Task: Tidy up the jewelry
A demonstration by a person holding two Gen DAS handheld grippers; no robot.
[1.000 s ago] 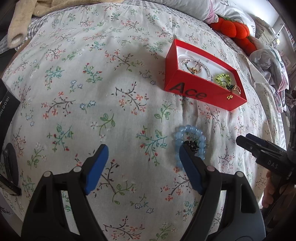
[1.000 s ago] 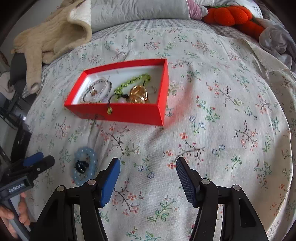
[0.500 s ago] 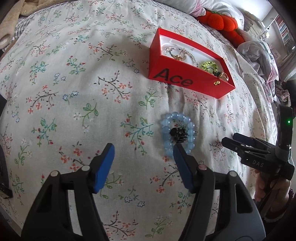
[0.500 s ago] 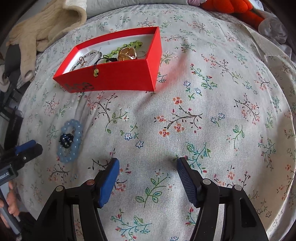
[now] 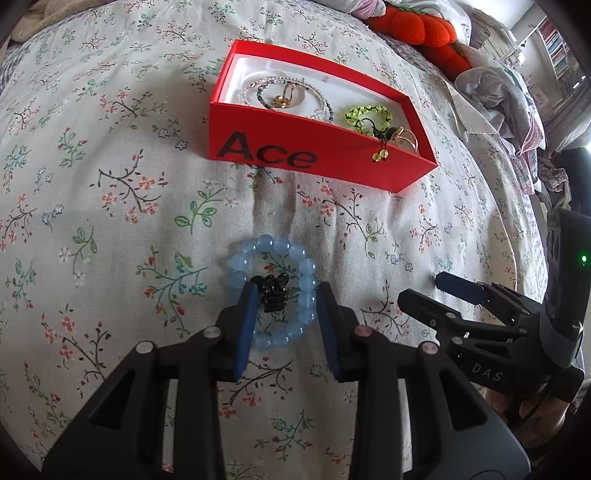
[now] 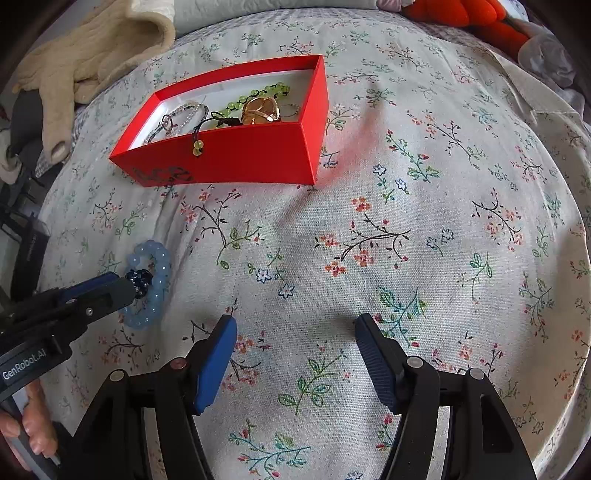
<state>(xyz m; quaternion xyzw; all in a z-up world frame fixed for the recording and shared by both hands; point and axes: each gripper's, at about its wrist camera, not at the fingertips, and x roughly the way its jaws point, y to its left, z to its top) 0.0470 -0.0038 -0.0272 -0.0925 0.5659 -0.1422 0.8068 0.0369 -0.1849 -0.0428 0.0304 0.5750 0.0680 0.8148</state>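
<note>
- Left wrist view: a bed covered by a floral sheet (image 5: 110, 184), seen from above and along the left gripper (image 5: 286, 310)
- The left gripper's two blue pads (image 5: 246, 332) stand narrow, one on each side of a pale blue bead bracelet (image 5: 295, 325) that lies flat on the sheet; the jaws have just been closing around it, and whether the pads already press the beads cannot be told
- A black charm (image 5: 272, 293) sits inside the bracelet's ring, just beside the left pad
- Beyond the bracelet, well apart from it, stands an open red box (image 5: 295, 147) printed "Ace", holding a clear beaded bracelet (image 5: 317, 99), a green beaded bracelet (image 5: 365, 116) and gold rings (image 5: 404, 138)
- The right gripper (image 5: 447, 295) shows at the right edge, over bare sheet
- An orange plush toy (image 5: 417, 26) lies at the far edge of the bed
- Right wrist view: the right gripper (image 6: 295, 350) has its blue pads set wide apart, nothing between them, above the floral sheet (image 6: 424, 221)
- At the left, the left gripper (image 6: 110, 291) reaches onto the pale blue bead bracelet (image 6: 157, 280)
- The red box (image 6: 240, 155) sits farther up the bed, a green cord hanging over its near wall
- A beige knitted cloth (image 6: 85, 55) lies at the upper left
</note>
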